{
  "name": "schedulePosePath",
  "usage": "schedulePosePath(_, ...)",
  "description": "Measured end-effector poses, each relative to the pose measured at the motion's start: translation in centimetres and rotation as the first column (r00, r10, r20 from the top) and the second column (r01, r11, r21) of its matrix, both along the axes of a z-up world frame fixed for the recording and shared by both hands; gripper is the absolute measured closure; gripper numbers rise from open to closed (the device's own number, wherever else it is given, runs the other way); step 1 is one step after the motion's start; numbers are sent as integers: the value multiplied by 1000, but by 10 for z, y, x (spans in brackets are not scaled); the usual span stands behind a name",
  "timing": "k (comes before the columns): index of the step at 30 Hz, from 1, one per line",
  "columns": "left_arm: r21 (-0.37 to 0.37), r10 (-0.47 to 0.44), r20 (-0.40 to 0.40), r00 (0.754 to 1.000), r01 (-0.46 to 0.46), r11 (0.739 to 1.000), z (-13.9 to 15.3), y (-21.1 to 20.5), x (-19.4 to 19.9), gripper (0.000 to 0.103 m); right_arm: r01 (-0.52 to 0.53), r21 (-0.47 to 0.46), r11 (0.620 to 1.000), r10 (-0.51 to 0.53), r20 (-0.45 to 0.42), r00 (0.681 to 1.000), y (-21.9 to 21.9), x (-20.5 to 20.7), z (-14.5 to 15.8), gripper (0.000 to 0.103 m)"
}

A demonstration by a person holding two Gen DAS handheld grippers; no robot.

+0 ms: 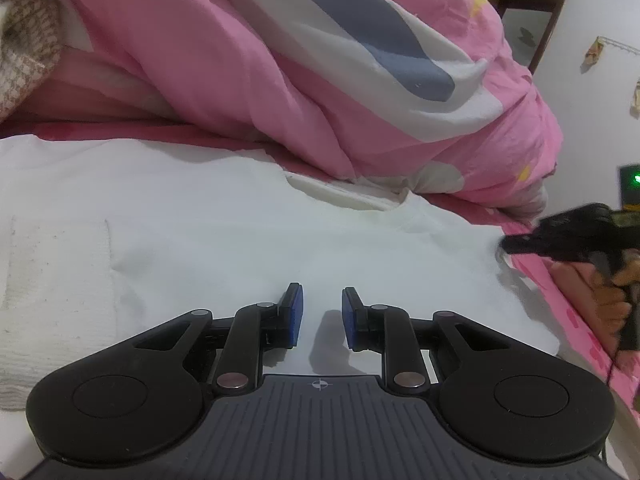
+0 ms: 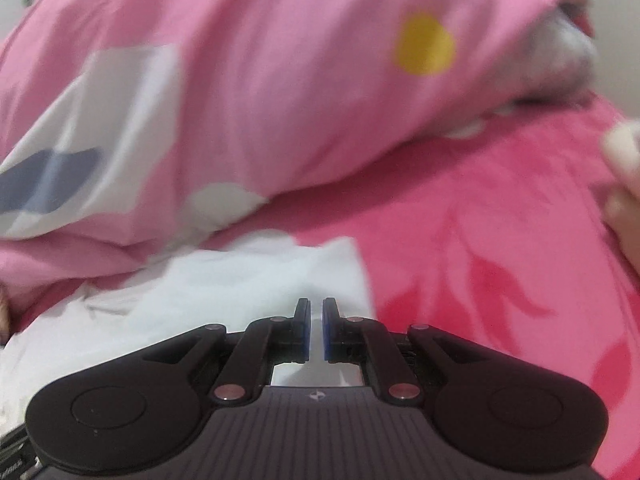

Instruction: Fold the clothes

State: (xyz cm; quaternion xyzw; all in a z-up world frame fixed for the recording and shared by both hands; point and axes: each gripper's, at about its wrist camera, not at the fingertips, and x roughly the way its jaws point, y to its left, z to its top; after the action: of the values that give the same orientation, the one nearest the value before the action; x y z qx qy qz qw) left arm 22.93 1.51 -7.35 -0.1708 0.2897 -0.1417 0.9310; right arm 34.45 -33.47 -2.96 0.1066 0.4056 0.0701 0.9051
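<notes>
From the left wrist, the left gripper (image 1: 322, 316) hovers with jaws parted and empty over the white garment (image 1: 240, 240), which lies spread flat on the pink bed sheet (image 1: 576, 320); lower it squarely to pinch one layer only. From the right wrist, the right gripper (image 2: 316, 330) stands nearly closed at the garment's corner (image 2: 340, 256); whether cloth is pinched I cannot tell, so check the hold before lifting.

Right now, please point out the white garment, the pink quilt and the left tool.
white garment (image 1: 224, 216), left wrist view, on its flat middle.
pink quilt (image 1: 224, 60), left wrist view, on a plain pink fold.
left tool (image 1: 322, 316), left wrist view, midway between its fingertips.

Pink-sheeted bed (image 2: 500, 240), white garment (image 1: 240, 220) spread flat, bunched pink duvet (image 1: 240, 60), perhaps
</notes>
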Motion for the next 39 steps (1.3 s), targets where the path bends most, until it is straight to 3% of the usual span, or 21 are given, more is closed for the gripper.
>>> schedulePosePath(4, -10, -1, -3, 1000, 1, 1000, -1, 1, 1, 81, -28, -44, 999, 27, -22, 999, 16, 32, -13, 98)
schedulePosePath(8, -21, -2, -5, 1000, 2, 1000, -2, 3, 1, 81, 33, -1, 999, -33, 15, 999, 9, 56, -14, 98)
schedulePosePath(11, -26, -1, -6, 1000, 1, 1000, -2, 3, 1, 81, 81, 45, 996, -82, 26, 996, -9, 46, 0, 97)
schedulePosePath(12, -27, -1, -8, 1000, 1, 1000, -2, 4, 1, 81, 88, 73, 993, -90, 24, 996, -16, 40, 4, 95)
schedulePosePath(14, -29, -1, -9, 1000, 1, 1000, -2, 4, 1, 81, 104, 141, 984, -107, 11, 994, -35, 26, 10, 80)
schedulePosePath(15, -29, -1, -10, 1000, 1, 1000, -3, 4, 2, 81, 117, 166, 979, -119, 1, 993, -44, 22, 8, 62)
schedulePosePath(16, -29, -1, -10, 1000, 1, 1000, -3, 4, 1, 81, 129, 191, 973, -130, -10, 991, -52, 17, 6, 56)
schedulePosePath(21, -32, -2, -11, 1000, 2, 999, -3, 4, 2, 81, 171, 358, 918, -117, -167, 979, -83, 18, -31, 59)
schedulePosePath(23, -36, -2, -11, 1000, 2, 999, -4, 4, 2, 81, 130, 330, 935, -86, -143, 986, -76, 17, -32, 70)
schedulePosePath(24, -37, -3, -11, 1000, 2, 999, -4, 4, 2, 81, 109, 315, 943, -71, -131, 989, -73, 16, -32, 99)
schedulePosePath(25, -38, -3, -11, 1000, 2, 999, -4, 5, 2, 81, 86, 296, 951, -55, -113, 992, -69, 15, -32, 103)
schedulePosePath(28, -38, -2, -12, 1000, 2, 999, -4, 4, 2, 81, -18, 152, 988, 10, 57, 998, -47, 2, -7, 103)
schedulePosePath(32, -39, -3, -12, 1000, 2, 999, -3, 4, 2, 81, -30, -16, 999, 30, 46, 998, -32, 6, -14, 102)
schedulePosePath(37, -43, -2, -13, 1000, 2, 999, -3, 6, 1, 81, 68, 53, 996, -72, 82, 994, -60, -5, -5, 77)
schedulePosePath(39, -43, -2, -14, 1000, 2, 999, -3, 6, 1, 81, 102, 80, 992, -109, 94, 990, -71, -10, -1, 77)
